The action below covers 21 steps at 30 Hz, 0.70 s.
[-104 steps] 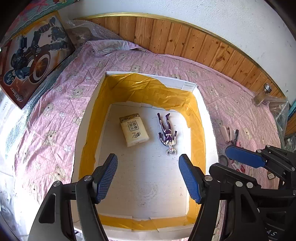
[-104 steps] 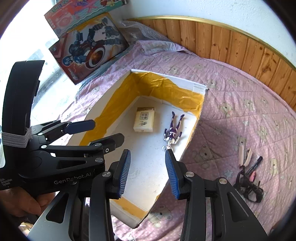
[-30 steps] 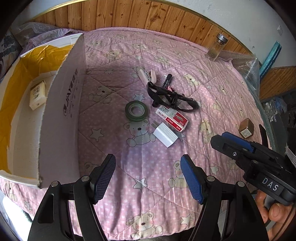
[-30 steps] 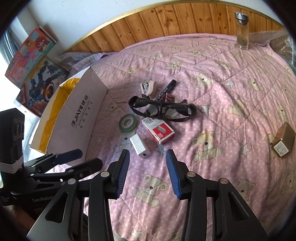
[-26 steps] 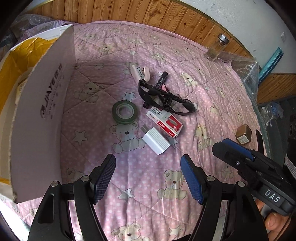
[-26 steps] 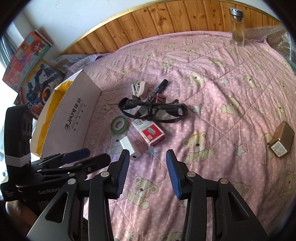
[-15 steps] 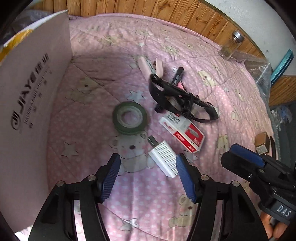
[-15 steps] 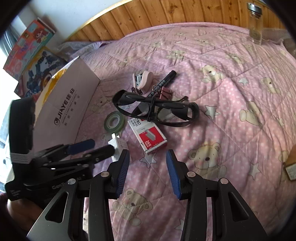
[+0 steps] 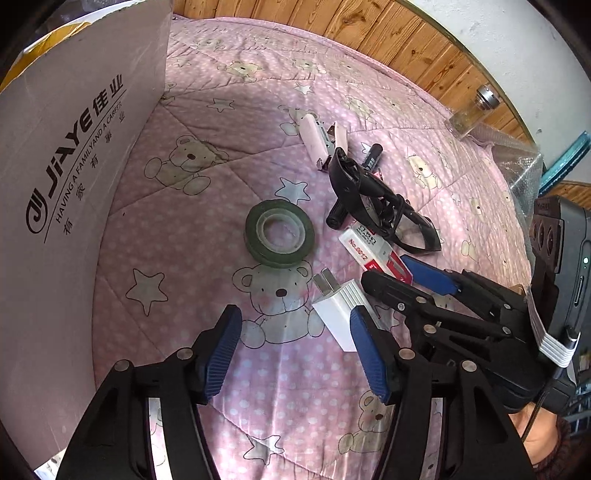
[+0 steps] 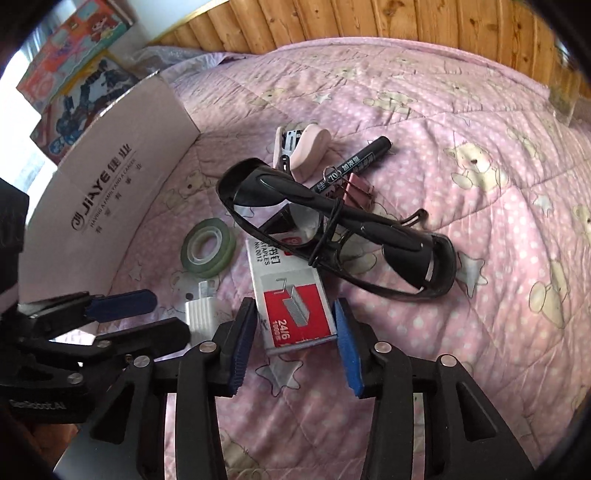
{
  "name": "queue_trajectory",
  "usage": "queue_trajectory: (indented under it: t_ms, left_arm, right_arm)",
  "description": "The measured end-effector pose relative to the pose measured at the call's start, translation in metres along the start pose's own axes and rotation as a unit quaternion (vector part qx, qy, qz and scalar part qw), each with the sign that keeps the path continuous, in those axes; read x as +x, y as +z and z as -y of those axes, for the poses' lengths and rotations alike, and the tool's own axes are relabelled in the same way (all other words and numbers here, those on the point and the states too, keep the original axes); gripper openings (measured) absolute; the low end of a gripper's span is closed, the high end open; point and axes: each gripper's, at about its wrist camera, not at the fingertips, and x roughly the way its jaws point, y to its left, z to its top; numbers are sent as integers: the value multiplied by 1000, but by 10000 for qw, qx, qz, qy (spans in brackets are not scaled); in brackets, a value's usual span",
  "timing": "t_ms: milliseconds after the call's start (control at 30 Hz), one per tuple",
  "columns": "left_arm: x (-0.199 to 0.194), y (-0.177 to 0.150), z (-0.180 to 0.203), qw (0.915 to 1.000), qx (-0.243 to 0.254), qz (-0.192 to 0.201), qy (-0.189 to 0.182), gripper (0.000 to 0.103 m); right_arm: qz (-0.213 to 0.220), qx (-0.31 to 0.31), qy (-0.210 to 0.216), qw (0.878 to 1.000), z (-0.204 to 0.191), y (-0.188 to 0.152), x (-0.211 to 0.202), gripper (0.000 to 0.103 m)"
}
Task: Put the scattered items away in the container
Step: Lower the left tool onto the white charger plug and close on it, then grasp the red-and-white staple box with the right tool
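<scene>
A bed takes up most of both views, covered by a pink quilted bedspread printed with teddy bears, stars and white dots. Behind it runs wooden wall panelling topped with a gold trim, under a white wall. Colourful toy boxes lean at the far left, where bright daylight comes in.

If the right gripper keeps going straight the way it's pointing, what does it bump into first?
Most likely the staple box. The right gripper is open, and the box's near end already sits between its fingers. Beyond the box lie the black safety glasses. Depth is hard to judge here.
</scene>
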Motion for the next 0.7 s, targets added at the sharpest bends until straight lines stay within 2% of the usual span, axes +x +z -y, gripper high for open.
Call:
queue_trajectory:
  t_ms: [167, 333, 400, 433, 467, 600, 700]
  left_arm:
    - [12, -1, 16, 9998, 135, -114, -65, 67]
    - [24, -5, 34, 9990, 437, -102, 88, 68]
    - [26, -8, 42, 9967, 767, -20, 258, 48]
    - [26, -9, 43, 9956, 897, 13, 267, 33]
    - [26, -10, 40, 9952, 954, 12, 227, 24]
    - [18, -12, 26, 9961, 870, -14, 174, 22]
    - [16, -15, 23, 9960, 865, -10, 206, 22]
  right_arm:
    - [70, 518, 0, 9986, 17, -21, -24, 42]
    - [92, 814, -396, 9959, 26, -43, -40, 42]
    - [19, 910, -478, 9947, 27, -51, -41, 42]
    - [14, 927, -495, 9945, 27, -53, -41, 42]
    - [20, 883, -530, 9947, 25, -55, -41, 43]
    - [7, 632, -668, 9958, 19, -48, -35, 50]
    - [89, 553, -699, 9960, 17, -44, -31, 50]
